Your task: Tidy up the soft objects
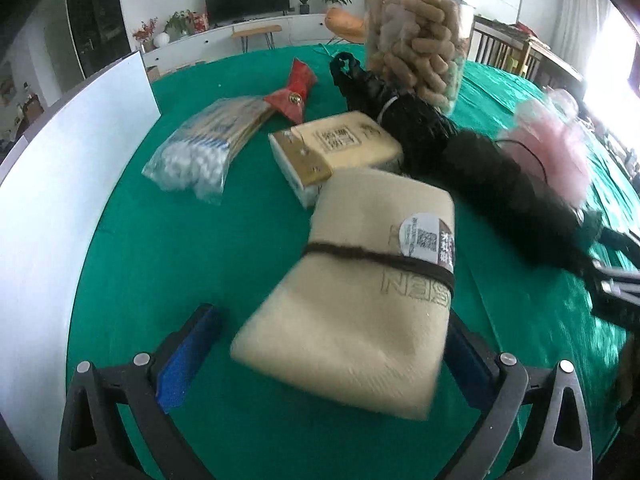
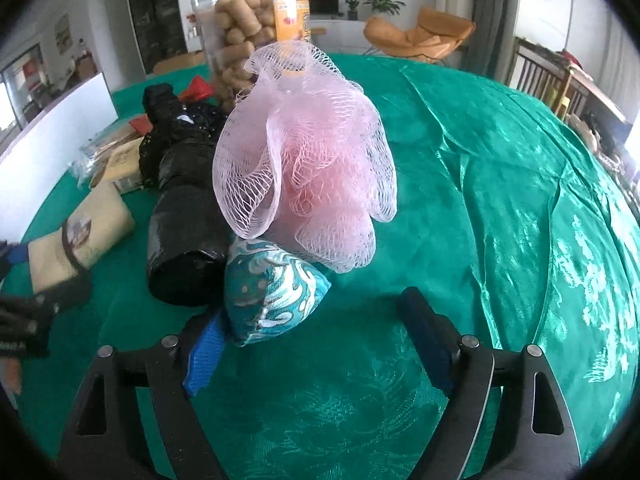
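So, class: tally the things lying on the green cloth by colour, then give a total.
Beige: 2, towel, tissue pack
Black: 1, umbrella
Pink: 1, bath puff
Red: 1, pouch
Teal: 1, beanbag
Clear: 2, snack jar, swab bag
Total: 8

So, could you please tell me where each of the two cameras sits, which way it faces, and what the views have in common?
Left wrist: mounted on the left gripper, looking forward along its open blue-padded fingers at the beige folded towel between them; the right gripper shows at the right edge.
Right wrist: mounted on the right gripper, facing the pink mesh pouf and patterned beanbag; open fingers, with the gloved left hand at the left edge.
Shared: towel, pouf, snack jar, black bundle, green tablecloth.
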`<state>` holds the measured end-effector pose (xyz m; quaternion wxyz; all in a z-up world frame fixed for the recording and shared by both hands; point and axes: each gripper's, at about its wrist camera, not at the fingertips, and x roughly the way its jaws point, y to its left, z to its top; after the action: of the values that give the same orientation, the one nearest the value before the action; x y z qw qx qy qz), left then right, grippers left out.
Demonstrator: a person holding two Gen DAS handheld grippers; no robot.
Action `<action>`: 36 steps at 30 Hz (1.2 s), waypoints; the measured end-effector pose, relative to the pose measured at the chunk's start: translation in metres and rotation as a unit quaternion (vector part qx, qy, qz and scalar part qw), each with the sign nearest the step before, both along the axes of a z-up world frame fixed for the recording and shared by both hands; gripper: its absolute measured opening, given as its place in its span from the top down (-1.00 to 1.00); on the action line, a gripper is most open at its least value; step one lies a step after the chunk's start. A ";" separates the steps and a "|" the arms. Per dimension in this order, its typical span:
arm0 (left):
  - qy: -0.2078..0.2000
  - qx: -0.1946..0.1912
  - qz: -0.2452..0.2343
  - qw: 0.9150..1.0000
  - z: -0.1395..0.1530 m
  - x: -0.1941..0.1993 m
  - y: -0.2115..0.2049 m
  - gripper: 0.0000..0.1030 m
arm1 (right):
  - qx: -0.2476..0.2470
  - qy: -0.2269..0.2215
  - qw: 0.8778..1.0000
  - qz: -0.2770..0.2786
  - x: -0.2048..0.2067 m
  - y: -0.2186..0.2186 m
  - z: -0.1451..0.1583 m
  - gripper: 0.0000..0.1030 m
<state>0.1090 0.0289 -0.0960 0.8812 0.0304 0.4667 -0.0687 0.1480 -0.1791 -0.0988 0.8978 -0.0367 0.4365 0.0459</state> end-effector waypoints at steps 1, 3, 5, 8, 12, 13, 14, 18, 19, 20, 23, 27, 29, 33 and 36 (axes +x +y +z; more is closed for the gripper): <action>-0.001 0.000 0.000 1.000 0.000 0.004 -0.001 -1.00 | 0.000 0.000 1.000 0.000 0.000 0.000 0.000 -0.65; -0.008 -0.001 0.003 1.000 0.000 0.011 -0.002 -1.00 | 0.000 0.000 1.000 0.000 0.001 -0.001 0.000 -0.65; -0.015 -0.002 0.009 1.000 0.000 0.017 -0.002 -1.00 | 0.001 0.000 1.000 0.000 0.001 -0.001 0.000 -0.65; -0.016 -0.001 0.013 1.000 -0.001 0.021 -0.003 -1.00 | 0.001 0.000 1.000 0.000 0.001 -0.001 0.000 -0.65; -0.016 -0.002 0.013 1.000 -0.001 0.020 -0.003 -1.00 | 0.001 0.000 1.000 0.000 0.001 -0.002 0.000 -0.65; -0.016 -0.002 0.012 1.000 -0.001 0.020 -0.003 -1.00 | 0.001 0.000 1.000 0.000 0.001 -0.002 0.000 -0.65; -0.016 -0.002 0.012 1.000 -0.001 0.020 -0.003 -1.00 | 0.001 0.000 1.000 0.000 0.001 -0.002 0.000 -0.65; -0.016 -0.002 0.012 1.000 -0.001 0.020 -0.003 -1.00 | 0.001 0.000 1.000 0.000 0.001 -0.002 0.000 -0.65; -0.016 -0.002 0.012 1.000 -0.001 0.020 -0.003 -1.00 | 0.001 0.000 1.000 0.000 0.001 -0.002 0.000 -0.65; -0.016 -0.002 0.012 1.000 0.000 0.020 -0.003 -1.00 | 0.001 0.000 1.000 0.000 0.001 -0.002 0.000 -0.65; -0.016 -0.003 0.012 1.000 -0.001 0.020 -0.003 -1.00 | 0.001 0.000 1.000 0.000 0.001 -0.002 0.000 -0.65; -0.017 -0.003 0.012 1.000 -0.001 0.020 -0.003 -1.00 | 0.001 0.000 1.000 0.000 0.001 -0.003 0.000 -0.65; -0.017 -0.003 0.011 1.000 -0.001 0.020 -0.003 -1.00 | 0.001 0.000 1.000 0.000 0.001 -0.003 0.001 -0.65; -0.017 -0.003 0.011 1.000 -0.001 0.020 -0.003 -1.00 | 0.001 0.000 1.000 0.000 0.001 -0.003 0.001 -0.65; -0.017 -0.003 0.011 1.000 -0.001 0.020 -0.003 -1.00 | 0.001 0.000 1.000 0.000 0.001 -0.003 0.001 -0.65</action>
<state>0.1290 0.0260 -0.0966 0.8897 0.0238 0.4519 -0.0600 0.1492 -0.1826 -0.0981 0.8978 -0.0355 0.4365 0.0460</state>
